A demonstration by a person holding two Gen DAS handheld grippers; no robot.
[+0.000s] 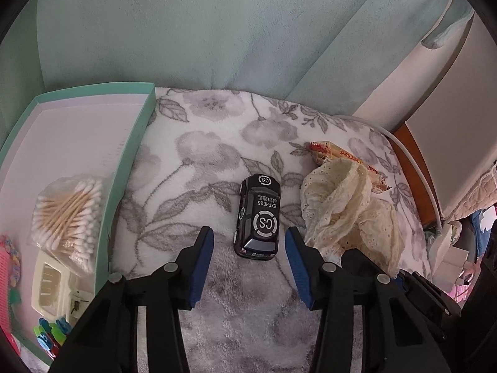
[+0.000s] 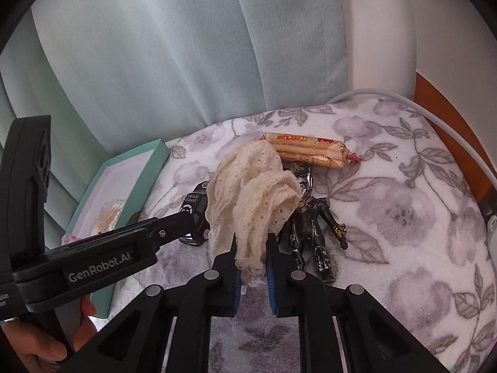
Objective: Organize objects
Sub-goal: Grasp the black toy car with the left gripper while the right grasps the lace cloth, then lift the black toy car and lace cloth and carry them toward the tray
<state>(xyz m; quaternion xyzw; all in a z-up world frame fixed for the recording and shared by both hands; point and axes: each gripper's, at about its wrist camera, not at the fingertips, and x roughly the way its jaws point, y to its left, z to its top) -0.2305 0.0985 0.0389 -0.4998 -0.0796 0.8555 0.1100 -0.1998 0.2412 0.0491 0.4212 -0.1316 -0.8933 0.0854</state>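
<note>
A black toy car (image 1: 259,217) marked "CS EXPRESS" lies on the floral blanket (image 1: 198,155). My left gripper (image 1: 248,241) is open, its fingers on either side of the car's near end and not touching it. My right gripper (image 2: 252,247) is shut on a cream lace cloth (image 2: 254,192), which hangs bunched above the blanket. The same cloth (image 1: 341,208) shows just right of the car. Behind it lies a snack packet (image 2: 310,150). A black action figure (image 2: 310,227) lies on its back, partly under the cloth. The car (image 2: 195,214) is half hidden by the cloth.
A teal shallow box (image 1: 136,143) stands at the blanket's left; it holds a bag of cotton swabs (image 1: 68,214), a cream plastic item and coloured clips. A teal curtain (image 2: 186,62) hangs behind. A white cable (image 2: 435,115) runs along the right edge. A hand (image 2: 40,345) holds the left gripper's handle.
</note>
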